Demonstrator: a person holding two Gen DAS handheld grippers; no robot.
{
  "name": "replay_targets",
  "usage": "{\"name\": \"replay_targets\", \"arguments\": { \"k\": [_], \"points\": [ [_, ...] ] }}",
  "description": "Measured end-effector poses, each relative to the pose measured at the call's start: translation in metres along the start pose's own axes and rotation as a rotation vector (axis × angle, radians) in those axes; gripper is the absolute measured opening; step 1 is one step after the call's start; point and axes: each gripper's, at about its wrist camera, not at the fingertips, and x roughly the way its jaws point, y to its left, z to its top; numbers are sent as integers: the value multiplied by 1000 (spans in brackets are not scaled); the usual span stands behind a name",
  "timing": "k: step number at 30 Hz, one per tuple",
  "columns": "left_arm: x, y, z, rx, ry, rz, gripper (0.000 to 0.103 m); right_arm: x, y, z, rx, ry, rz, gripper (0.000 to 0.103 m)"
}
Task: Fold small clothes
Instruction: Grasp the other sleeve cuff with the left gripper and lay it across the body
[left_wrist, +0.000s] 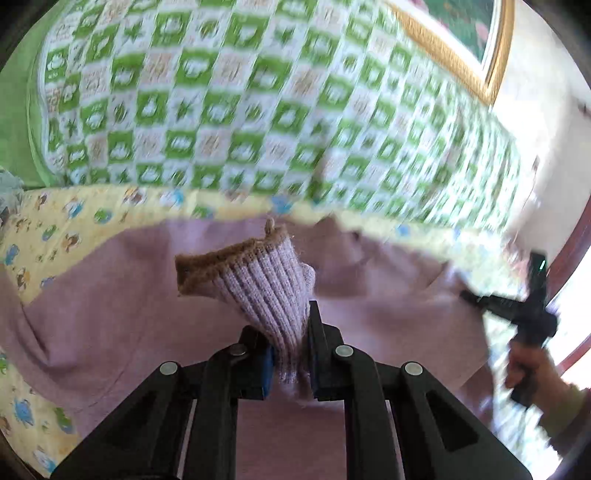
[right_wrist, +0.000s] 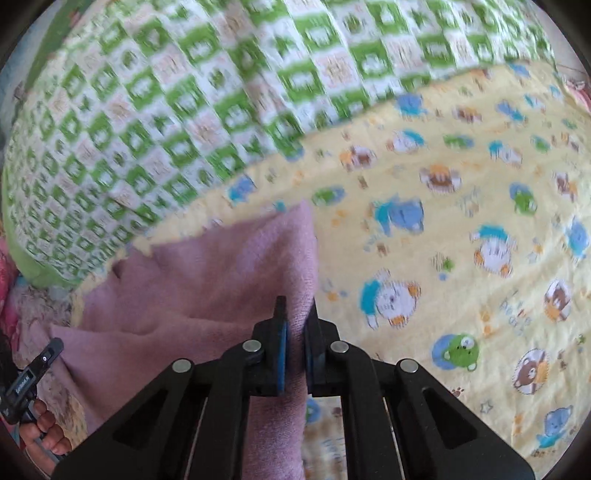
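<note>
A mauve sweater (left_wrist: 369, 325) is lying across the yellow bed sheet (right_wrist: 461, 229), not yet folded. The left gripper (left_wrist: 290, 354) is clamping its ribbed cuff (left_wrist: 255, 284), while the right gripper (right_wrist: 295, 350) is pinching the body's edge.

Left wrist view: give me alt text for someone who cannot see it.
The left tongs are shut on the ribbed, brown-trimmed cuff of a mauve knitted garment spread over a yellow cartoon-print sheet. A green-and-white checked quilt lies behind, and the blurred right tongs are at the right edge.
</note>
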Motion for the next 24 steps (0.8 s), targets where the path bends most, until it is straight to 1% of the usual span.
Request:
{"name": "replay_targets", "arguments": {
  "k": [2, 3, 5, 6, 7, 9, 10, 11, 12, 14, 16, 18, 20, 21, 22, 23, 24],
  "points": [
    [15, 11, -14, 38, 46, 42, 16, 4, -1, -4, -2, -2, -10, 8],
    [14, 22, -27, 66, 79, 66, 17, 4, -1, -4, 9, -7, -9, 8],
    [22, 32, -44, 112, 145, 116, 24, 5, -2, -4, 28, 11, -7, 10],
    [20, 36, -50, 113, 162, 119, 25, 4, -1, -3, 32, 22, -29, 17],
    [20, 39, -54, 106, 178, 120, 30, -1, 0, -3, 27, 25, -65, 22],
    [10, 45, -63, 85, 188, 133, 35, -16, 6, -4, 14, -1, -132, 46],
    [5, 46, -67, 83, 198, 148, 40, -25, 7, -5, 10, -24, -145, 50],
    [-2, 46, -73, 83, 214, 169, 43, -35, 12, -7, 1, -54, -138, 51],
    [-7, 46, -78, 73, 224, 174, 43, -45, 21, -9, -17, -77, -101, 51],
    [-15, 49, -86, 37, 252, 185, 43, -51, 35, -13, -48, -74, -33, 51],
    [-22, 50, -94, 4, 269, 176, 43, -45, 57, -22, -84, -32, 59, 51],
    [-24, 45, -105, 3, 295, 189, 43, -30, 83, -37, -134, 47, 165, 51],
    [-23, 41, -113, 18, 308, 209, 43, -16, 99, -52, -173, 107, 232, 51],
    [-24, 41, -115, 14, 310, 211, 43, -4, 106, -59, -185, 162, 258, 52],
    [-25, 41, -115, 8, 311, 210, 43, 5, 109, -66, -188, 202, 249, 52],
    [-28, 41, -113, -4, 302, 204, 43, 19, 106, -71, -191, 241, 177, 52],
    [-33, 43, -111, -18, 289, 200, 43, 25, 102, -75, -193, 248, 83, 52]
  ]
}}
